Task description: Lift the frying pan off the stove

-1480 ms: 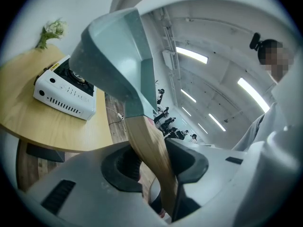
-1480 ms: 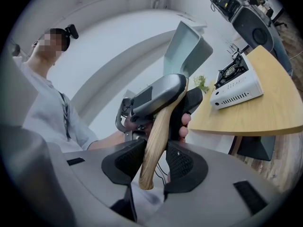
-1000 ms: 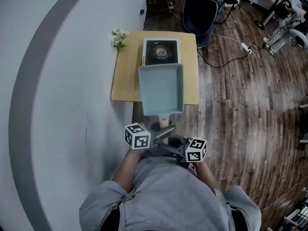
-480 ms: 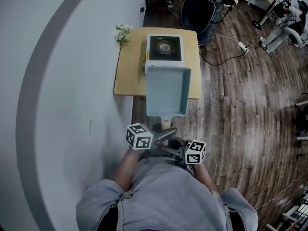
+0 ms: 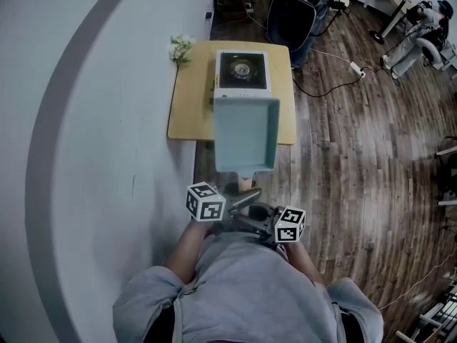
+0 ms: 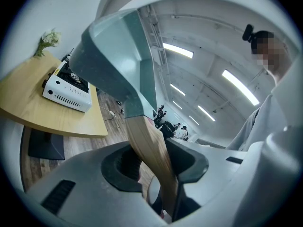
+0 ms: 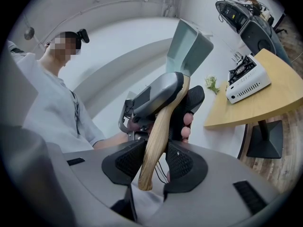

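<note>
A pale teal square frying pan (image 5: 246, 133) hangs in the air in front of the stove (image 5: 242, 70), which stands on the wooden table (image 5: 191, 109). Its wooden handle (image 5: 244, 185) points back toward me. My left gripper (image 5: 239, 200) is shut on the handle (image 6: 150, 148), with the pan (image 6: 118, 63) rising beyond its jaws. My right gripper (image 7: 154, 163) is shut on the handle's end (image 7: 156, 141), just behind the left gripper (image 7: 158, 94). The pan (image 7: 189, 45) is clear of the stove (image 7: 247, 82).
A small bunch of white flowers (image 5: 180, 48) sits at the table's far left corner. A black chair (image 5: 296, 16) stands behind the table, and cables (image 5: 335, 70) run over the wooden floor on the right. A pale wall (image 5: 93, 134) runs along the left.
The pan stays held in the air by both grippers. It has shifted slightly to the right against the table and now looks narrower. The head view has moved a little.
</note>
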The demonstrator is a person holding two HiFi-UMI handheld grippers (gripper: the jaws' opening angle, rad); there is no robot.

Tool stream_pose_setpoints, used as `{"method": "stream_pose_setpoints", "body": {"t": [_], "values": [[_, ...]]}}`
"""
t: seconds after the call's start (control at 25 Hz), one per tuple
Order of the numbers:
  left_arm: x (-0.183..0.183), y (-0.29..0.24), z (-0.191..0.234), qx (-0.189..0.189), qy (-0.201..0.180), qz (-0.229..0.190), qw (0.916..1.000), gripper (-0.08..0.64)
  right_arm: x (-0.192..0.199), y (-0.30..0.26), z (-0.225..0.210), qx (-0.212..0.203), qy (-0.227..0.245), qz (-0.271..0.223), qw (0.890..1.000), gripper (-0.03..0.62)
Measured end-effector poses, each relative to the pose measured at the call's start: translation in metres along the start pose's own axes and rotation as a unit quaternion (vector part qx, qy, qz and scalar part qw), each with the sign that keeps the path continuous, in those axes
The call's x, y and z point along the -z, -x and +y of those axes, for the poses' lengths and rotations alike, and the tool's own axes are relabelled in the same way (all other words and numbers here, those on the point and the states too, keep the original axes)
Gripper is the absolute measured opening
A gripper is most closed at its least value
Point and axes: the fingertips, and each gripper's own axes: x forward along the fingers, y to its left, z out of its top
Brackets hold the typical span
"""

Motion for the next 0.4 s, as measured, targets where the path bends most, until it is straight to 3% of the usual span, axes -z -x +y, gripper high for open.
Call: {"method": "stream_pose_setpoints", "body": {"t": [0.4], "values": [[0.0038,-0.0048,-0.0055,0.000,0.002,-0.001,1.0000,0.146,0.0034,0.0079,0.0024,0.000,0.003,0.006,1.000,0.129]]}}
